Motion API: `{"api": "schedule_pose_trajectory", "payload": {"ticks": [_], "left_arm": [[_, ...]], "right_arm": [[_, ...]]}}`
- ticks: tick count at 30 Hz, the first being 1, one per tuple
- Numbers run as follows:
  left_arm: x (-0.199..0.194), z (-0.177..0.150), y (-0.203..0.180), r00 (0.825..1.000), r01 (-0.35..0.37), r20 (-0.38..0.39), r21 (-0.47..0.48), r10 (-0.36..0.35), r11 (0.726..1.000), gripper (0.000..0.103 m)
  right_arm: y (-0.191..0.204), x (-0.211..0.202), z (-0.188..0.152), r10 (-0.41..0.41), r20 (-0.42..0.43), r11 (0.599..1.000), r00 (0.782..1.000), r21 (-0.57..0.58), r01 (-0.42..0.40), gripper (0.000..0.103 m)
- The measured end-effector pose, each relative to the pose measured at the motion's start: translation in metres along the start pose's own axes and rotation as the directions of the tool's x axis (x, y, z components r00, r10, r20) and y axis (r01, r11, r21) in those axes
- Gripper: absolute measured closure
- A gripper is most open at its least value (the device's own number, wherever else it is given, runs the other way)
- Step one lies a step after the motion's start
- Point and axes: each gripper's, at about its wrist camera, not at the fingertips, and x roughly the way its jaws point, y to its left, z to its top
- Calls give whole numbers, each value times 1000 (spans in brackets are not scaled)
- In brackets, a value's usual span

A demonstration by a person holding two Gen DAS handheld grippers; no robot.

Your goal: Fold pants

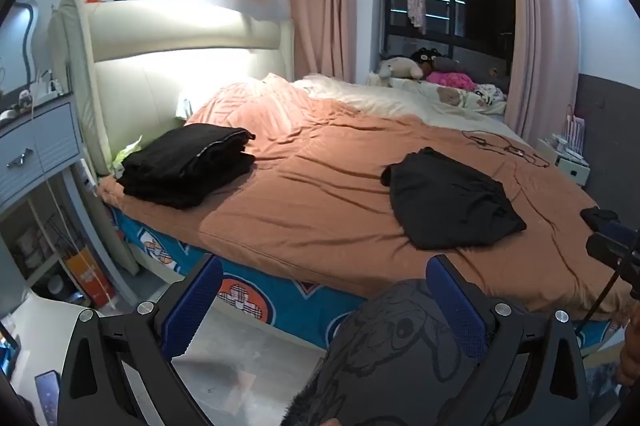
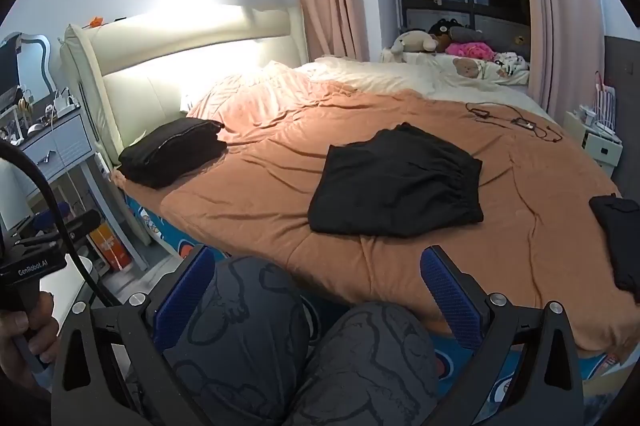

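Folded black pants (image 1: 452,202) lie on the orange bedspread (image 1: 320,194) near the bed's front; they also show in the right wrist view (image 2: 396,186). A stack of folded black clothes (image 1: 188,166) sits at the bed's left end by the headboard, and shows in the right wrist view (image 2: 172,150). Another black garment (image 2: 618,238) lies at the bed's right edge. My left gripper (image 1: 324,310) is open and empty, held back from the bed. My right gripper (image 2: 318,302) is open and empty, above the person's knees (image 2: 304,346).
A cable with chargers (image 2: 516,122) lies at the bed's far right. Soft toys (image 2: 440,40) and pillows sit by the window. A grey nightstand (image 1: 36,150) stands left of the bed; a white bedside cabinet (image 2: 600,142) stands right.
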Motion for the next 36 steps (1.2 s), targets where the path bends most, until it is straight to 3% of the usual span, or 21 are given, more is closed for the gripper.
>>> {"api": "schedule_pose_trajectory", "payload": {"ticks": [4, 9, 15, 36], "left_arm": [[1, 3, -1, 1000, -4, 20, -8, 4, 1000, 1], [1, -7, -8, 998, 10, 57, -10, -10, 1000, 1], [-9, -4, -3, 996, 19, 87, -11, -18, 1000, 1], [-22, 2, -8, 992, 44, 119, 18, -45, 999, 1]], "right_arm": [[0, 7, 1, 3, -18, 1000, 1000, 2, -3, 0], [0, -4, 0, -4, 35, 1000, 999, -4, 4, 0], [1, -3, 1, -2, 35, 1000, 999, -18, 3, 0], [-1, -12, -3, -10, 57, 1000, 998, -23, 11, 0]]}}
